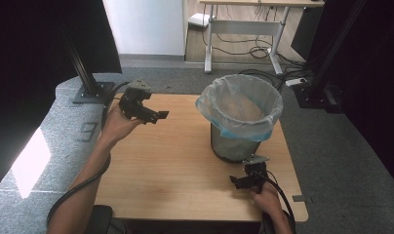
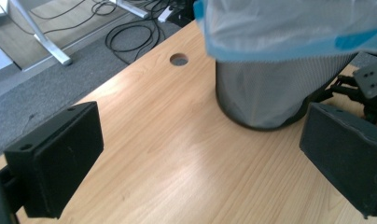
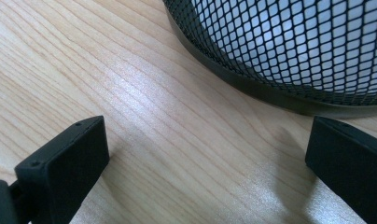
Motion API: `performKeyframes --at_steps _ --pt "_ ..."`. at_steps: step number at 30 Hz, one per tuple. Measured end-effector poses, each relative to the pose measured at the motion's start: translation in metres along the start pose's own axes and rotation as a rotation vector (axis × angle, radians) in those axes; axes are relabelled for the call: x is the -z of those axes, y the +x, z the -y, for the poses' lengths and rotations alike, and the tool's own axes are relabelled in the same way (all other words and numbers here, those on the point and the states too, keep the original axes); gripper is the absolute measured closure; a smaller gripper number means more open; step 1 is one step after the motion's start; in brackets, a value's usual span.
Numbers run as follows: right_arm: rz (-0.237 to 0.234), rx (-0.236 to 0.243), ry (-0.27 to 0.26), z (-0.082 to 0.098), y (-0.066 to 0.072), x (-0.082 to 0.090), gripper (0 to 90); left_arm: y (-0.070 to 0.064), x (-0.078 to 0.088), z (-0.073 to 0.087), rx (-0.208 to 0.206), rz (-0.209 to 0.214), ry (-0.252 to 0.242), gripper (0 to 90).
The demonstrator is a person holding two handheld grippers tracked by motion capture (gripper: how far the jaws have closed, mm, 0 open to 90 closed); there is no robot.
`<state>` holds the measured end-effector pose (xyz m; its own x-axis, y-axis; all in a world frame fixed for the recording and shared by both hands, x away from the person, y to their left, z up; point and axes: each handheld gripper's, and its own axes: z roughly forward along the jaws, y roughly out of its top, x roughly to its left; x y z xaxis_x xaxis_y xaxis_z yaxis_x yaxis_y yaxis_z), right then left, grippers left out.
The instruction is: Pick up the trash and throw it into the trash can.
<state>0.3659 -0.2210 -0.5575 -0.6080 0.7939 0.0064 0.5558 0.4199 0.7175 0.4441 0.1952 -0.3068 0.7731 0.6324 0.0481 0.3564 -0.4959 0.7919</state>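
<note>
Wastebasket (image 1: 236, 129) of black mesh with a pale liner bag (image 1: 240, 105) is the landmark here, standing upright toward the far right part of the wooden table (image 1: 175, 165). The right gripper (image 1: 244, 181) rests low on the table just beside the basket's near side, its jaws spread with only bare wood between them; in the right gripper view the mesh base (image 3: 289, 56) curves just ahead and to the right of the jaws, close but apart. That makes the right hand plainly the nearer one.

The left gripper (image 1: 153, 114) is held up over the table's far left part, well apart from the basket, pointing across at it. Its jaws are also spread wide and hold nothing; in the left gripper view the basket (image 2: 266, 88) sits ahead and to the right, with the other gripper (image 2: 364, 88) showing beyond it.

Nothing lies on the table between either gripper and the basket. A cable hole (image 2: 178, 59) in the tabletop lies left of the basket; a desk frame (image 1: 244, 29) and loose cables (image 1: 253, 48) lie on the floor beyond it.
</note>
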Motion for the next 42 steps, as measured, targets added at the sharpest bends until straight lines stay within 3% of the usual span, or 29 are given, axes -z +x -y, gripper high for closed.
performKeyframes --at_steps 15,20,21,35,42 --pt "0.0 0.002 0.0 0.0 0.0 0.0 0.0 0.005 0.009 0.073 0.045 -0.046 -0.019 0.0" --pt "0.0 0.001 0.0 0.0 0.0 0.0 0.0 0.002 0.002 0.105 0.077 -0.03 -0.027 0.0" --pt "0.0 0.001 0.0 0.0 0.0 0.0 0.0 0.002 0.002 0.105 0.077 -0.03 -0.027 0.0" --pt "0.003 -0.002 -0.003 0.0 0.0 0.0 0.0 -0.008 -0.047 0.192 0.146 -0.025 0.023 0.0" --pt "0.003 -0.002 -0.003 0.0 0.0 0.0 0.0 -0.015 -0.065 0.216 0.177 -0.013 0.039 0.0"
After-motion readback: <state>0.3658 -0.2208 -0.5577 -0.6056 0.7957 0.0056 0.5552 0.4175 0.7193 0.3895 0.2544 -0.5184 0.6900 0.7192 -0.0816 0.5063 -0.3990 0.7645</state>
